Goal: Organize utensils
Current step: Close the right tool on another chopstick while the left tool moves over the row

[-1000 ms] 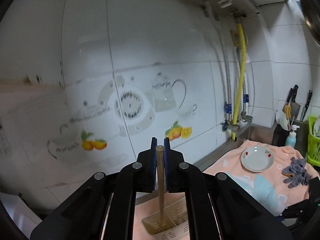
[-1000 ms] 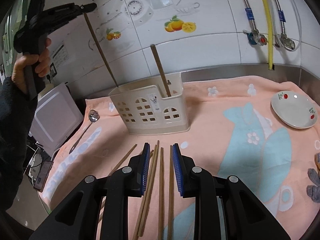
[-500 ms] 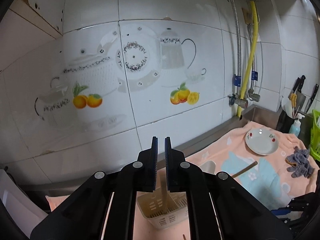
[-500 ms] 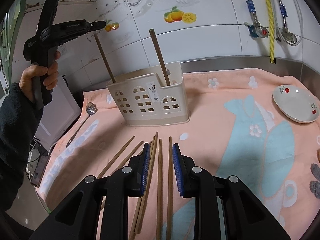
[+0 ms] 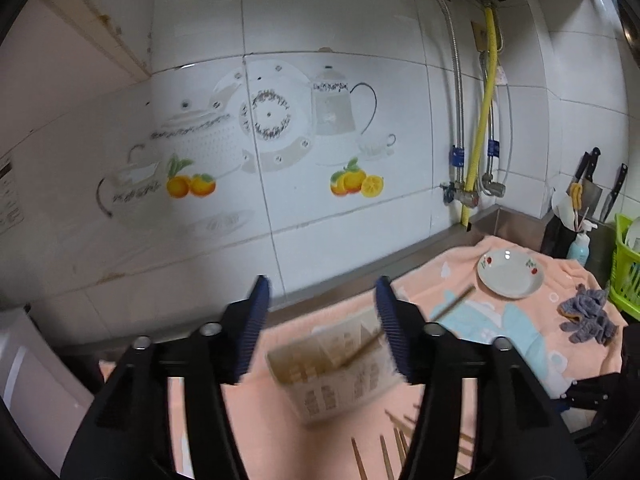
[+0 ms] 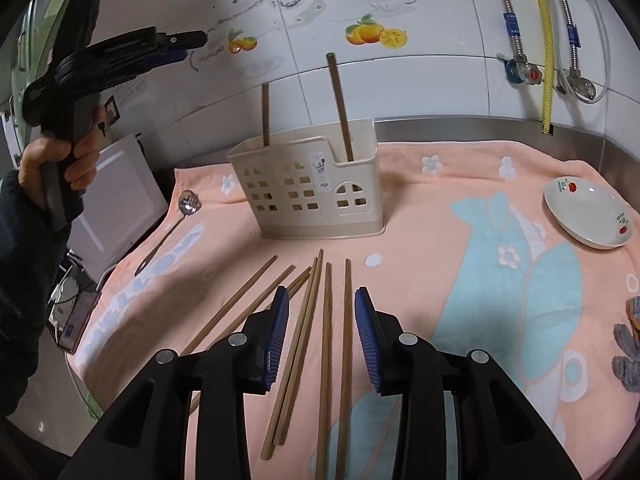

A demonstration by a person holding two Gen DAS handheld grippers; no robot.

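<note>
A cream utensil holder [image 6: 308,188] stands on the peach towel [image 6: 460,240] with two wooden chopsticks upright in it, one at the left [image 6: 265,114] and one at the right [image 6: 340,106]. My left gripper [image 5: 320,320] hovers above the holder [image 5: 336,372], its jaws opening with nothing between them. In the right wrist view the left gripper [image 6: 188,46] is up at the left, held by a hand [image 6: 60,160]. Several loose chopsticks [image 6: 308,320] lie in front of the holder. My right gripper [image 6: 322,334] sits low over them, jaws opening astride three of them, pads not pressing.
A metal spoon [image 6: 172,228] lies at the towel's left edge. A white plate [image 6: 588,216] rests at the right and a grey cloth [image 5: 588,316] beyond it. A knife rack [image 5: 588,188], a green basket [image 5: 628,264] and wall pipes [image 6: 544,40] are at the far right. A white box [image 6: 116,204] stands left of the towel.
My left gripper has let go of its chopstick, which now stands in the holder's left compartment, and its jaws have spread wide. The right gripper's jaws have widened slightly over the loose chopsticks.
</note>
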